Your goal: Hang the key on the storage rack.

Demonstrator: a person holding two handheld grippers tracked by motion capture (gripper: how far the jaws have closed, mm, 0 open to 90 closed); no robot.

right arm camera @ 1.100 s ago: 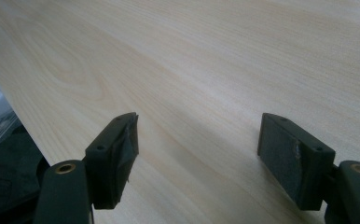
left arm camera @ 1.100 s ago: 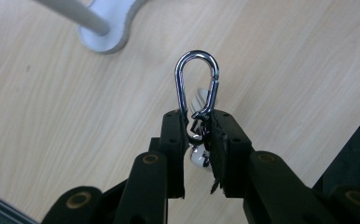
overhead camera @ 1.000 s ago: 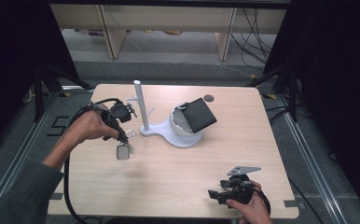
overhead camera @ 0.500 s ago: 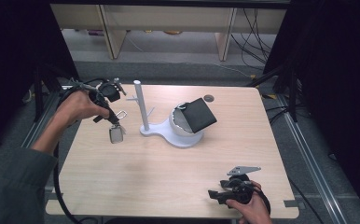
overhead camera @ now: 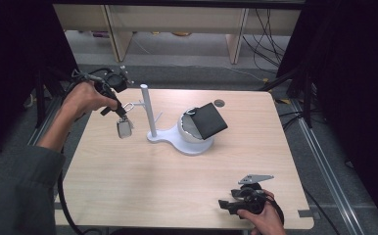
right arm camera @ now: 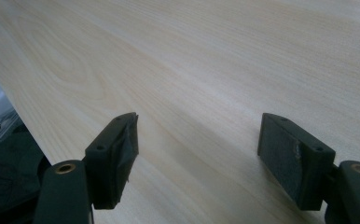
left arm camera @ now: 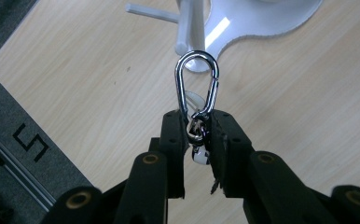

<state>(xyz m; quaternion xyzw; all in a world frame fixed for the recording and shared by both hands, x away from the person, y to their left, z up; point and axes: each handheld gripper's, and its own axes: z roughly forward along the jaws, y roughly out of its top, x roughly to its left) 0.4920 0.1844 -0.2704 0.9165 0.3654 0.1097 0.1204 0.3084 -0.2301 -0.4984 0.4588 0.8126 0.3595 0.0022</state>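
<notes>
Wood grain of the table [right arm camera: 206, 60] runs under the right tool [right arm camera: 197, 144], whose two black jaws stand wide apart with nothing between them. In the high view that right tool [overhead camera: 231, 204] lies low at the near right edge of the table [overhead camera: 177, 186], the person's right hand [overhead camera: 264, 215] wrapped round its body, its jaws pointing left across the boards and the grey three-cornered plate on top.

Farther off and to the left, the left tool [overhead camera: 121, 111] is raised above the far left part of the table. It is clenched on a keyring: in the left gripper view the left tool [left arm camera: 197, 130] pinches the small ring and swivel at the foot of a silver carabiner [left arm camera: 197, 81], and the carabiner's loop stands out beyond the jaw tips. Its long axis runs straight on from the jaws, rounded end pointing away toward the white stand [left arm camera: 262, 23]. In the high view a small squarish tag [overhead camera: 124, 129] hangs below the left tool, clear of the table top. The left hand [overhead camera: 85, 98] grips the tool from above, forearm coming in from the near left, wrist bent so the jaws slant down and right.

Just right of the carabiner rises the white stand's post [overhead camera: 148, 110], with a short side peg near the tool. Beyond, on the stand's base, a black pouch [overhead camera: 209, 121] leans tilted
</notes>
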